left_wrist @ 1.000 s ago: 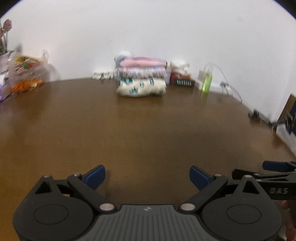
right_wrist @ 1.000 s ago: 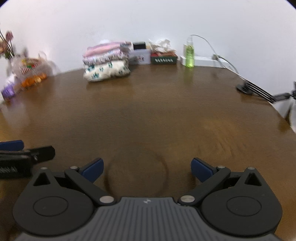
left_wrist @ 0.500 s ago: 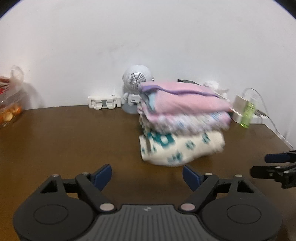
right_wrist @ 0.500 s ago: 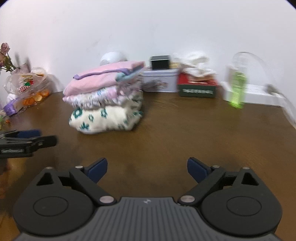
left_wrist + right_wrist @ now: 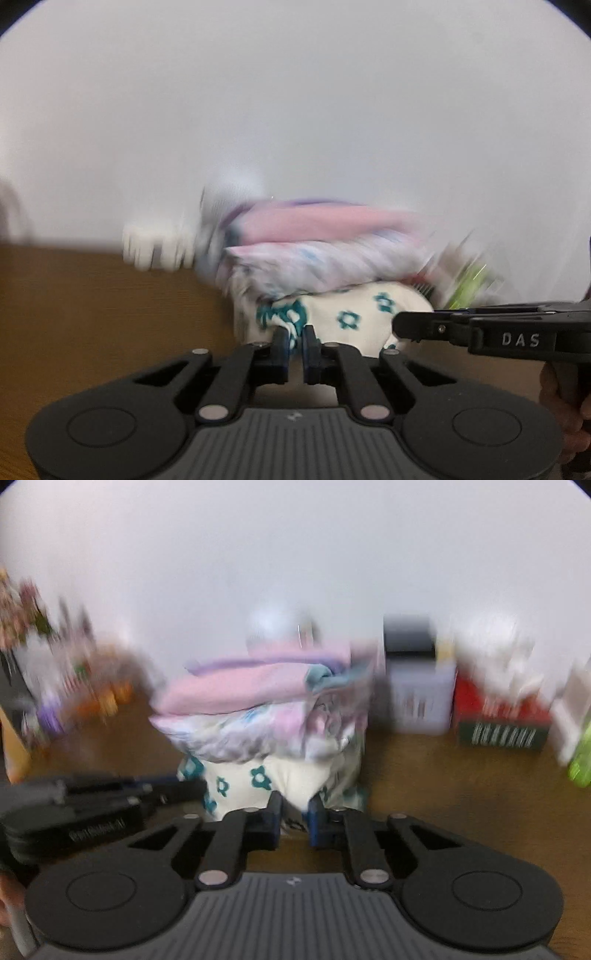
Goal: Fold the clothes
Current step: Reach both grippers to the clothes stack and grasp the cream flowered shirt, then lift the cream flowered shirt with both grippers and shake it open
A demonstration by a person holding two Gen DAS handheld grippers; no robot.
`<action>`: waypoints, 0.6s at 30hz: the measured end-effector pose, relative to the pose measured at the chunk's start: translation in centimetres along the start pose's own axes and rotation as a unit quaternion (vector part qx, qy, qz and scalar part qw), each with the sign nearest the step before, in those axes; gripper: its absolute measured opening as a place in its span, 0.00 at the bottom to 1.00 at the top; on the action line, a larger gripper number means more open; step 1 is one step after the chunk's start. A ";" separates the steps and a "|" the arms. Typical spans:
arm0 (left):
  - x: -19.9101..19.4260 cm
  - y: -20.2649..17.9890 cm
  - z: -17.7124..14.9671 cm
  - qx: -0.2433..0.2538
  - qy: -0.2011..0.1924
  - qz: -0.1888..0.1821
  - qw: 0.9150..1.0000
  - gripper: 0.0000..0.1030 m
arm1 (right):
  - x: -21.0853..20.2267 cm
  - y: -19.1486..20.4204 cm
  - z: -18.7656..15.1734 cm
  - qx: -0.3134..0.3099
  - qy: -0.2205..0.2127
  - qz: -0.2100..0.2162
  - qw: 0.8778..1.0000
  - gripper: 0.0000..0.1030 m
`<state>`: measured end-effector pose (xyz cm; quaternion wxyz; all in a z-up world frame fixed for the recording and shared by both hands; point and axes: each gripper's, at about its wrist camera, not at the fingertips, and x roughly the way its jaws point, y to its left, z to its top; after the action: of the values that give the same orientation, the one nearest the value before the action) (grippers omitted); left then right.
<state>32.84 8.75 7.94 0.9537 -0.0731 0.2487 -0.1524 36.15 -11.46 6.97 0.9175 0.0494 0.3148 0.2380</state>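
A stack of three folded clothes stands on the brown table: a pink one point(image 5: 314, 223) on top, a pale patterned one point(image 5: 325, 262) in the middle, a cream one with teal flowers point(image 5: 351, 317) at the bottom. My left gripper point(image 5: 294, 338) is shut on the cream garment's near left edge. My right gripper point(image 5: 294, 806) is shut on the cream garment point(image 5: 291, 779) at its near right edge. Each gripper shows from the side in the other's view. Both views are blurred.
Behind the stack along the white wall are a round white speaker point(image 5: 277, 626), a grey tin point(image 5: 421, 698), a red box point(image 5: 498, 716), a green bottle point(image 5: 581, 764) and a snack bag with flowers point(image 5: 55, 686) at the left. A white clip point(image 5: 155, 247) lies at the wall.
Both grippers have moved forward across the table to the stack and closed from wide open onto the bottom cream garment.
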 end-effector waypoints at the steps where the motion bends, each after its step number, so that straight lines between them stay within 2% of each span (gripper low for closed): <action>1: -2.0 -0.6 1.4 0.001 -0.018 -0.007 1.000 0.04 | -2.3 0.6 1.1 0.000 -0.018 0.016 1.000 0.10; 3: -7.1 -1.8 4.2 0.003 -0.059 -0.027 0.998 0.04 | -7.3 1.6 3.3 0.004 -0.051 0.055 0.997 0.09; 6: -15.0 -4.1 7.4 0.011 -0.128 -0.068 0.989 0.00 | -15.6 3.3 6.1 0.003 -0.097 0.115 0.989 0.08; 8: -19.2 -5.9 8.1 0.016 -0.156 -0.088 0.984 0.00 | -20.2 4.8 7.0 -0.006 -0.119 0.134 0.984 0.08; 11: -24.2 -9.3 7.2 0.045 -0.167 -0.101 0.980 0.00 | -25.6 7.8 6.3 -0.023 -0.131 0.147 0.980 0.07; 14: -27.9 -11.9 4.4 0.082 -0.163 -0.105 0.978 0.02 | -30.2 10.0 3.0 -0.026 -0.125 0.145 0.981 0.06; 17: -28.8 -13.8 -0.1 0.130 -0.133 -0.093 0.978 0.09 | -32.1 10.7 -2.1 -0.019 -0.120 0.081 0.989 0.06; 18: -28.1 -14.4 -2.1 0.153 -0.111 -0.085 0.978 0.19 | -31.7 10.2 -3.7 -0.006 -0.105 0.052 0.993 0.06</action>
<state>4.82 4.21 21.87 0.9590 0.0365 0.1076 -0.2596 7.98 -17.51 24.02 0.9321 0.0851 0.2127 0.2806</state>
